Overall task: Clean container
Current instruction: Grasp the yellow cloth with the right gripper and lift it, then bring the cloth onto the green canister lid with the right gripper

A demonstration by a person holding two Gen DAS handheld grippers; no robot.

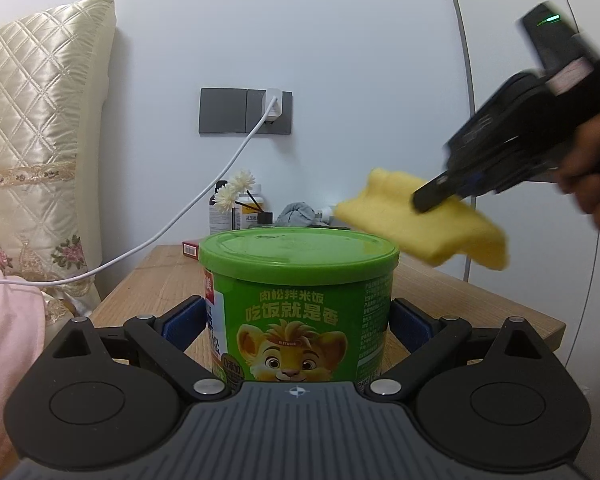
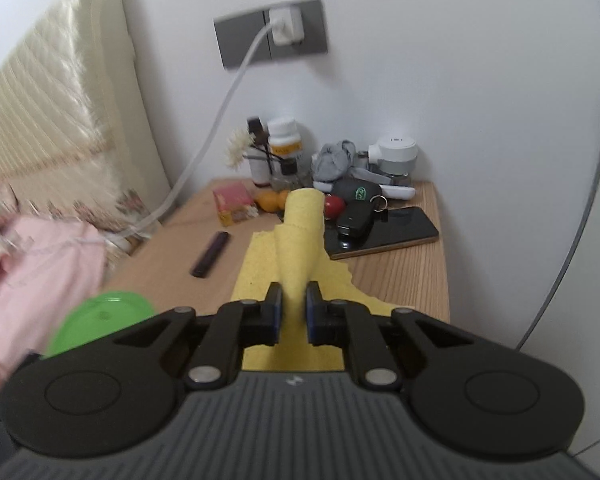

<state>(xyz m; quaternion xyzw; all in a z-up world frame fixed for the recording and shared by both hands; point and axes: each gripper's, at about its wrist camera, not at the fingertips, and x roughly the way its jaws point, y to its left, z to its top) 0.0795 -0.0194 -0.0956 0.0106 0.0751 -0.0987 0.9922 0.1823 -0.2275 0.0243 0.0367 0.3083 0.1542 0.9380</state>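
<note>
A green container (image 1: 300,308) with a green lid and a lion cub label stands on the wooden bedside table (image 1: 480,300). My left gripper (image 1: 296,320) is shut on its sides, one blue pad on each flank. My right gripper (image 2: 294,312) is shut on a folded yellow cloth (image 2: 300,240). In the left wrist view the right gripper (image 1: 432,196) holds the cloth (image 1: 420,220) in the air just above and to the right of the lid. The lid (image 2: 100,320) shows at the lower left in the right wrist view.
At the table's back stand bottles (image 2: 284,148), a reed diffuser, a grey rag (image 2: 334,160) and a white device (image 2: 394,152). A phone (image 2: 384,232), car key, red box (image 2: 234,200), oranges and a dark stick (image 2: 211,254) lie on the table. A pillow and pink cloth lie left.
</note>
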